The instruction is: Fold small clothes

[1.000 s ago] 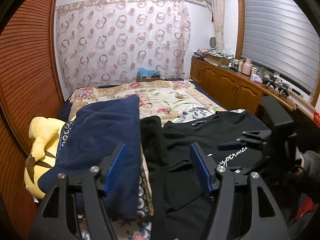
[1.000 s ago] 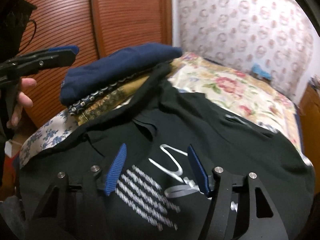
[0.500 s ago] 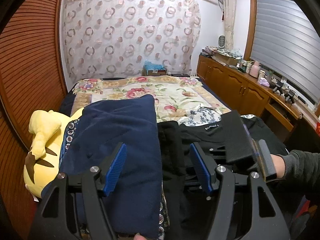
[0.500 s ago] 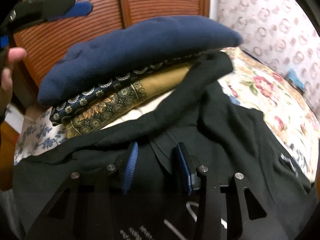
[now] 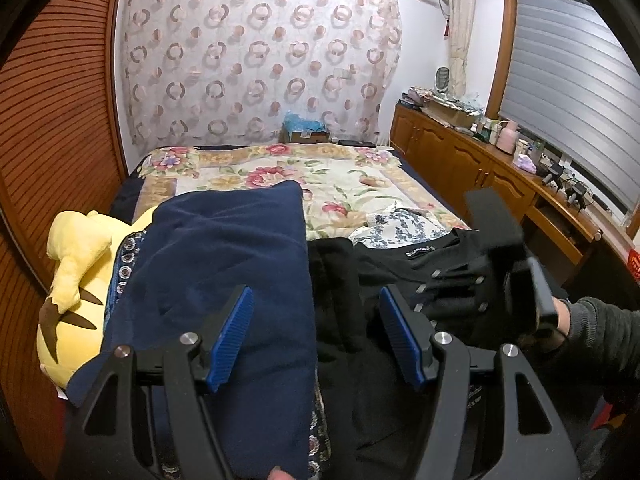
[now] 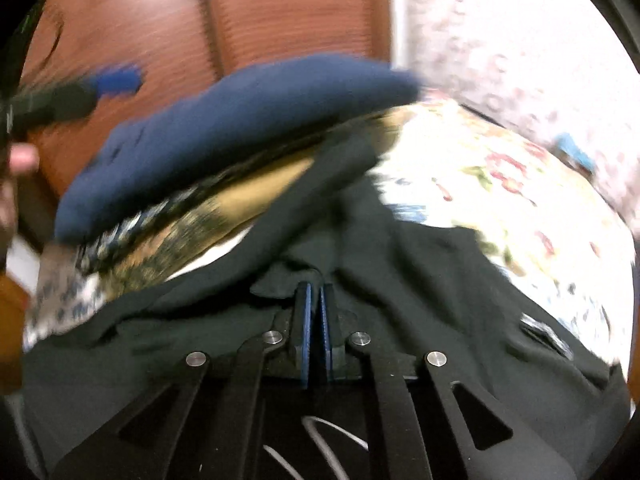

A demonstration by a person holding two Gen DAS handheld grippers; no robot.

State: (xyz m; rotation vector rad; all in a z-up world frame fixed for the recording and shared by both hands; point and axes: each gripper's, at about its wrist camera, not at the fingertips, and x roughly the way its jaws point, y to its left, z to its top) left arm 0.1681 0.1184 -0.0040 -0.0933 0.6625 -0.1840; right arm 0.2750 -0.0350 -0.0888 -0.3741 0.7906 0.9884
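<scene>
A black T-shirt [image 5: 344,344] with white print lies spread at the near end of the bed. In the right wrist view my right gripper [image 6: 316,290] has its blue pads pressed together on a raised fold of the black T-shirt [image 6: 440,280], close to its left sleeve. In the left wrist view the right gripper [image 5: 436,280] is dark and blurred, low over the shirt. My left gripper [image 5: 315,294] hovers open, with nothing between its pads, over the line where a folded navy garment [image 5: 224,256] meets the shirt.
The navy garment tops a stack of patterned fabrics [image 6: 200,216] beside a yellow plush toy [image 5: 76,256]. A blue-and-white floral garment [image 5: 400,230] lies beyond the shirt on the floral bedspread [image 5: 328,184]. Wooden cabinets [image 5: 460,160] run along the right, a slatted wooden door [image 5: 52,120] along the left.
The right gripper moved from the shirt's printed chest toward the sleeve by the stack and shut its jaws on a fold there. The left gripper shifted slightly and stayed open.
</scene>
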